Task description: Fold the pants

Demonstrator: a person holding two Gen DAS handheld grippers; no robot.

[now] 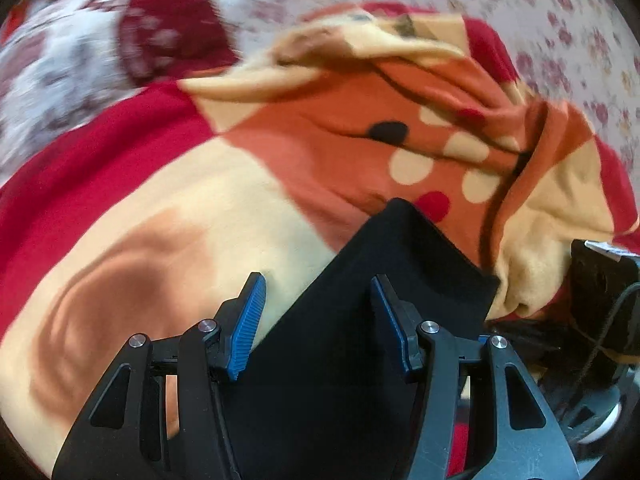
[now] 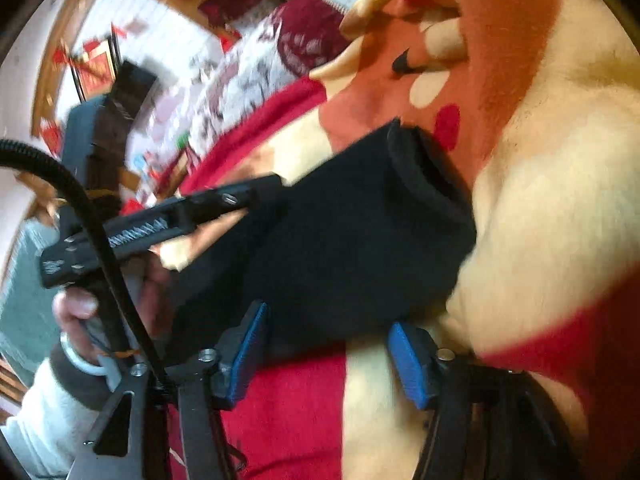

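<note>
The black pants (image 1: 384, 280) lie folded into a compact bundle on a red, cream and orange blanket (image 1: 160, 208). In the left wrist view my left gripper (image 1: 318, 292) is open, its blue pads wide apart; the pants fill the space between and below the fingers, not pinched. In the right wrist view my right gripper (image 2: 328, 332) is open, its pads just under the near edge of the pants (image 2: 340, 240), whose open hem faces up right. The left gripper (image 2: 240, 196) shows from the side there, touching the bundle's left end, held by a hand (image 2: 76, 312).
A red and white floral cushion (image 1: 100, 40) lies at the blanket's far left. A pale flowered sheet (image 1: 540, 8) covers the bed beyond. The blanket (image 2: 540, 220) is bunched into thick folds right of the pants. A black cable (image 2: 92, 220) runs across the right wrist view.
</note>
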